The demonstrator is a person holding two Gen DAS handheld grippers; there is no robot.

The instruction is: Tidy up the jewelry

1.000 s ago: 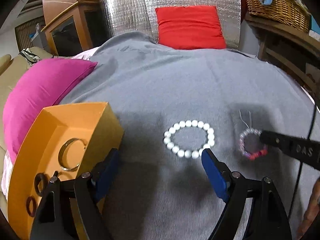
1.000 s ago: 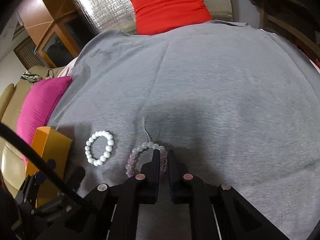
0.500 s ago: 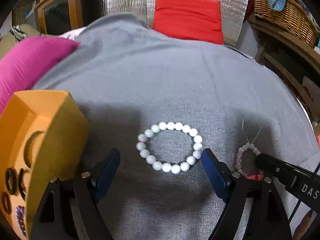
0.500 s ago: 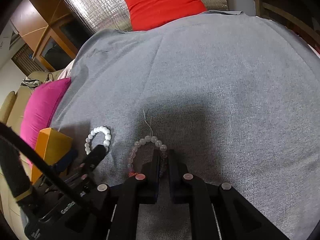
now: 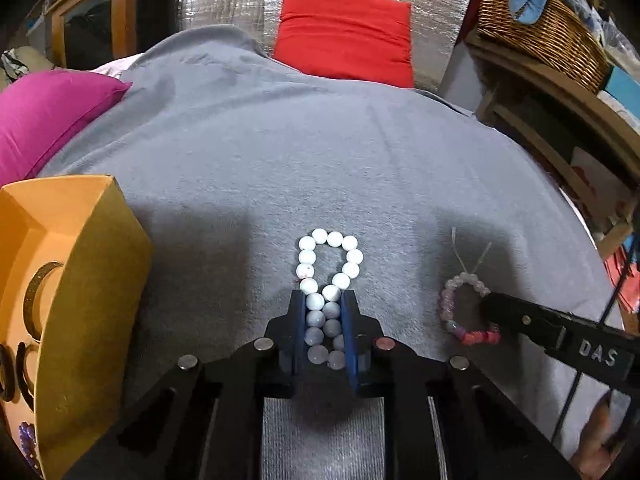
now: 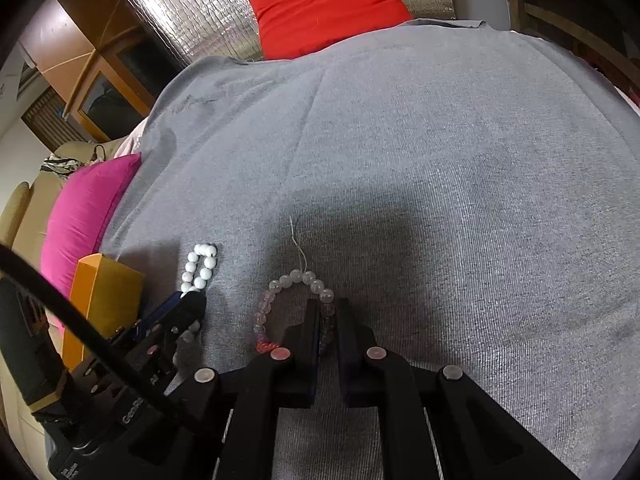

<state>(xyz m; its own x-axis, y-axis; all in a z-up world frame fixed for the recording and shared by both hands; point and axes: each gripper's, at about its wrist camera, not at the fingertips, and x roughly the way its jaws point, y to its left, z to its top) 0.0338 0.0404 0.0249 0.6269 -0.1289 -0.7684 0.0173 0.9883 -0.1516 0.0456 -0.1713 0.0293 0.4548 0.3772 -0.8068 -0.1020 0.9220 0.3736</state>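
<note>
Claw on left (image 5: pixel 324 300) pinches white bead bracelet (image 5: pixel 329 276) flat; right claw (image 6: pixel 328 312) clamps pink bracelet (image 6: pixel 294 304) on grey blanket (image 6: pixel 440 160).

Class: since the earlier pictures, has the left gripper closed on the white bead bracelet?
Yes. The left gripper has shut on the white bead bracelet, squeezing its round loop narrow beside the orange box.

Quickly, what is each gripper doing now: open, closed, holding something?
Left gripper: closed on the white bead bracelet.
Right gripper: closed on the pink bead bracelet.
</note>
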